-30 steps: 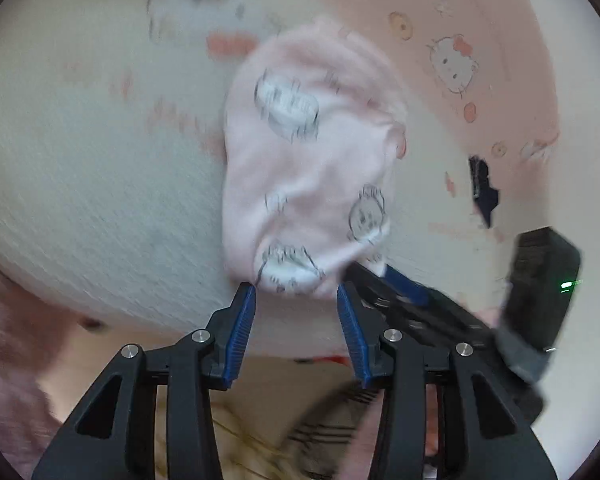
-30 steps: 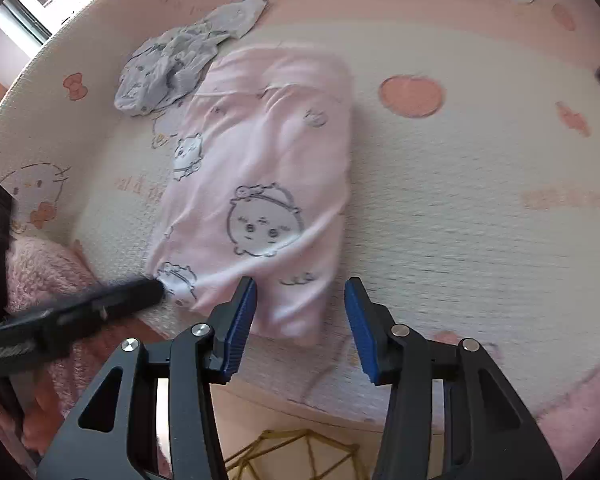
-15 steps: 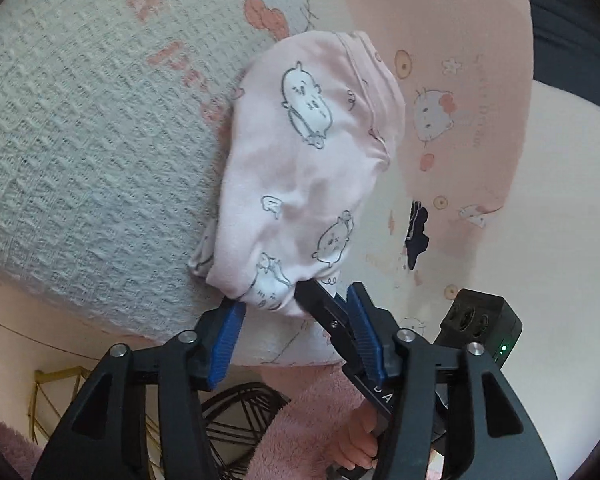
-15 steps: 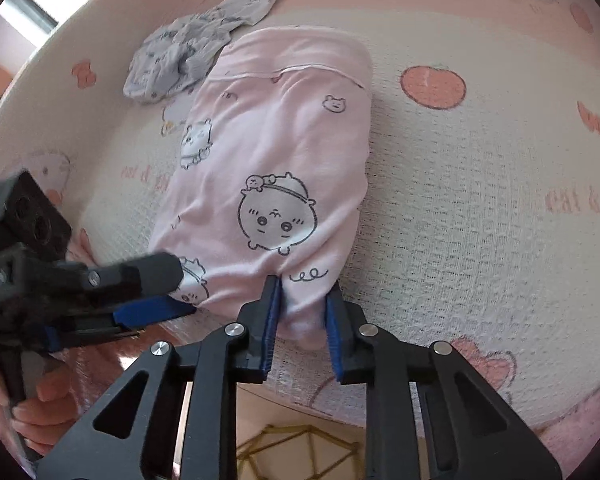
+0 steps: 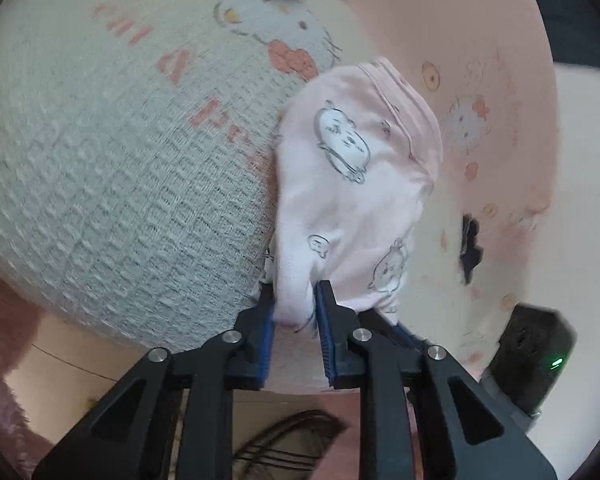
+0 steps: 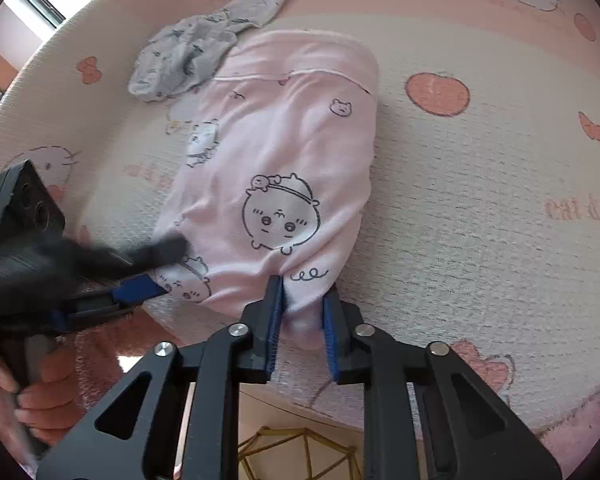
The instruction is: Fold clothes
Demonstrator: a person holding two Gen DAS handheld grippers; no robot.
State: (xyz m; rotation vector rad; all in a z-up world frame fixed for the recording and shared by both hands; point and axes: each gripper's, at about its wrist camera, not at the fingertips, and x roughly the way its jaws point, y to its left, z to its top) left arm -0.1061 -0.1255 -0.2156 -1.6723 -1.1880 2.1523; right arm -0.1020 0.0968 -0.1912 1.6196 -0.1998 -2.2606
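Observation:
A pink garment [image 5: 352, 200] printed with cartoon faces lies flat on the bed, its near hem at the blanket's front edge. My left gripper [image 5: 294, 300] is closing, and a bunched corner of that hem is squeezed between its blue pads. In the right wrist view the same pink garment [image 6: 284, 152] stretches away from me. My right gripper [image 6: 302, 296] is closing on the hem's other corner, with the cloth pinched between its pads. The left gripper [image 6: 160, 268] shows blurred at the left, at the neighbouring corner.
A crumpled grey garment [image 6: 196, 56] lies beyond the pink one, at its far left. The waffle blanket [image 6: 460, 200] with pink cat prints covers the bed. A hand [image 6: 40, 400] grips the left tool. A gold wire frame [image 6: 300, 452] stands on the floor below the edge.
Both grippers came up to the pink garment's near hem with jaws open. The right one pinched the cloth first; the left one has now closed on its corner too.

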